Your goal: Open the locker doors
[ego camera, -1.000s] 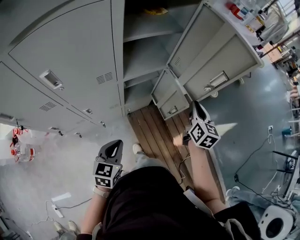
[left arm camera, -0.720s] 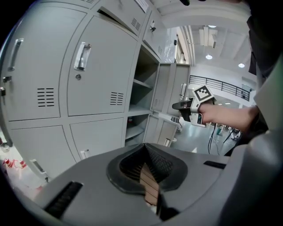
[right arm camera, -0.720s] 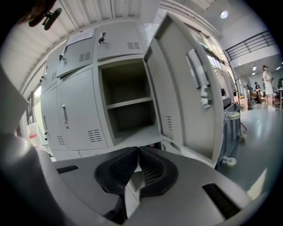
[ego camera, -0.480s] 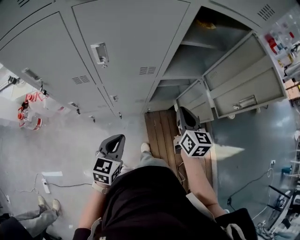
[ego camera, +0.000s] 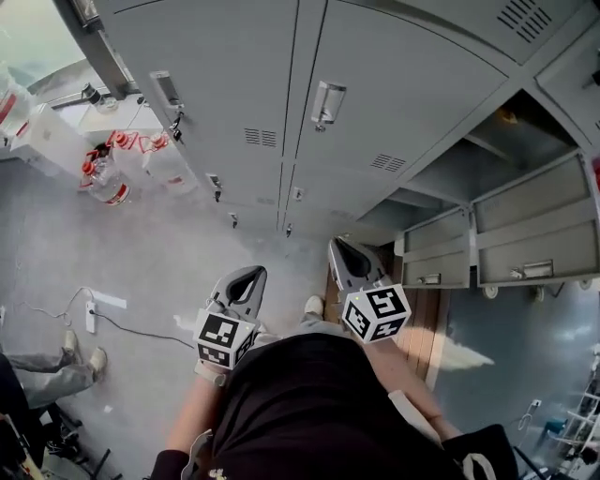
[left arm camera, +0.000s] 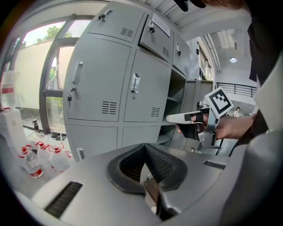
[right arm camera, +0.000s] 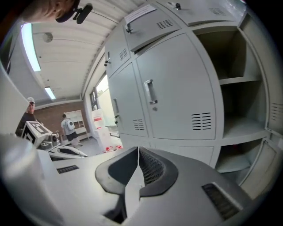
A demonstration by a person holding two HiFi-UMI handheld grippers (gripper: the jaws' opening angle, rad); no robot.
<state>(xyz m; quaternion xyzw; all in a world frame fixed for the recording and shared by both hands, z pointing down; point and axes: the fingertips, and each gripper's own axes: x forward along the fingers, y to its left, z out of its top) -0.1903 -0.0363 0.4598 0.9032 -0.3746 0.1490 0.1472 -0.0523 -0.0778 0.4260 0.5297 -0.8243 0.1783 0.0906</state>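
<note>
The open locker doors (ego camera: 525, 248) are seen at the right, the closed doors (ego camera: 375, 103) of 2 nearer columns are left, and left gripper (ego camera: 251, 275) and right gripper (ego camera: 339, 246) are held shut, empty, apart from them.

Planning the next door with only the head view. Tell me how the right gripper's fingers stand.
Observer: The right gripper is shut, nothing between its fingers.
Operator: Report the left.
Observer: The left gripper is shut too, and empty.
Operator: Describe what's above the closed door ahead.
Observer: In the right gripper view, a paper label sits on the upper locker door.
</note>
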